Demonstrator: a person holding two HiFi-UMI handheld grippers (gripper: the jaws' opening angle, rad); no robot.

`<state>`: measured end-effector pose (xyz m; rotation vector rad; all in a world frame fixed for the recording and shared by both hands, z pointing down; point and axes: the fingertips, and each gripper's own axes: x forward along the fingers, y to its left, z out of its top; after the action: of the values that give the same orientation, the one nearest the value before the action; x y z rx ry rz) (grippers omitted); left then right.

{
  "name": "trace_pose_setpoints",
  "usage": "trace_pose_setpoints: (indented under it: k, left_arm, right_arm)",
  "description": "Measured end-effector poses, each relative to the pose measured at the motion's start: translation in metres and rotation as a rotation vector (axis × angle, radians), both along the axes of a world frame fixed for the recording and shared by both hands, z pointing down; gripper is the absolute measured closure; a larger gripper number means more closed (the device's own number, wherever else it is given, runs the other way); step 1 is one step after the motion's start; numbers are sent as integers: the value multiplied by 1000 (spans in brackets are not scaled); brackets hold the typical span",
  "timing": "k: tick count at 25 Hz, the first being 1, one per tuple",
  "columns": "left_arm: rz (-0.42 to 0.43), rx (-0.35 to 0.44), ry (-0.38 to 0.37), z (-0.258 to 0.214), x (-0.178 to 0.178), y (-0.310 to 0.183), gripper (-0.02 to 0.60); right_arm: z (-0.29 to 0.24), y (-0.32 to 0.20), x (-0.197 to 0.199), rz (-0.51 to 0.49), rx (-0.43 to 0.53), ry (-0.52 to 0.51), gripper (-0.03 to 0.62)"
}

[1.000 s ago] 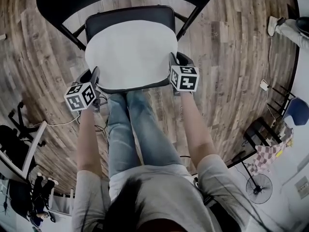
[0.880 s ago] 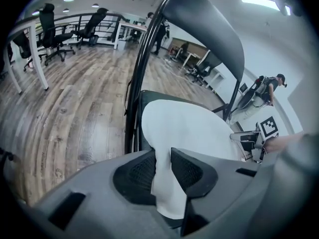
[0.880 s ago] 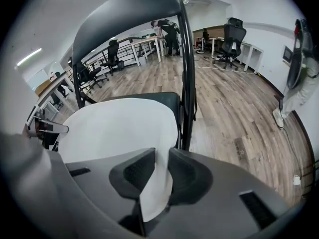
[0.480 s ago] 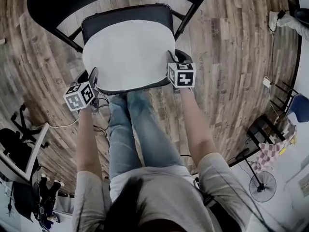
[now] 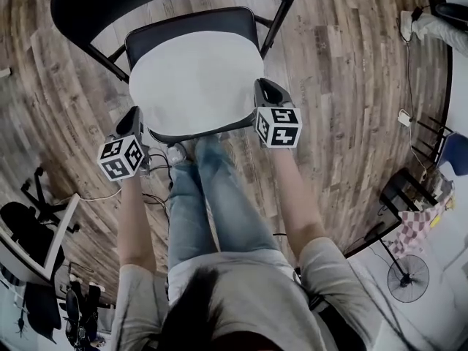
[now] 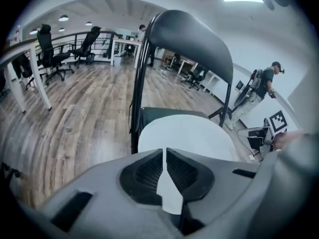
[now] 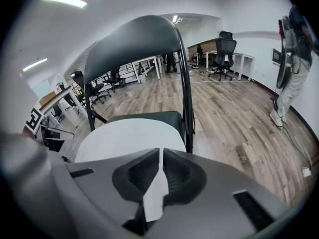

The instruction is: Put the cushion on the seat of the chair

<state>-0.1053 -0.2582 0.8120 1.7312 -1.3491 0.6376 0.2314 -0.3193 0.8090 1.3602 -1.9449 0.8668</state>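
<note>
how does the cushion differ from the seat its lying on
The cushion is white with a rounded outline; the seat is black and squarer. The cushion lies on top, the seat beneath. The cushion is shorter front to back, so a strip of seat shows behind it. Both lie flat and are about equally wide.

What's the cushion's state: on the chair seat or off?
On. The white cushion lies flat on the black chair seat, covering most of it; the dark seat edge shows behind it.
</note>
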Motion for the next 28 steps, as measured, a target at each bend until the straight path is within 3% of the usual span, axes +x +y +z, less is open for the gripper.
trace_pose_setpoints:
  k: [4,8,14,28]
  left_arm:
    - [79,100,-1,-35,7,-8,566]
    - [104,214,24,-82,9,-10,568]
    - [216,320,-32,-142,13,1,568]
    - [246,537,-11,-282,-9,35,568]
  right_arm:
    - [-33,8,-18,19,76,-14,574]
    - [-72,18,-27,34,163,8,576]
    - [-132,35,-40,67,252,-1,574]
    - [-270,100,-56,171,417,-23,574]
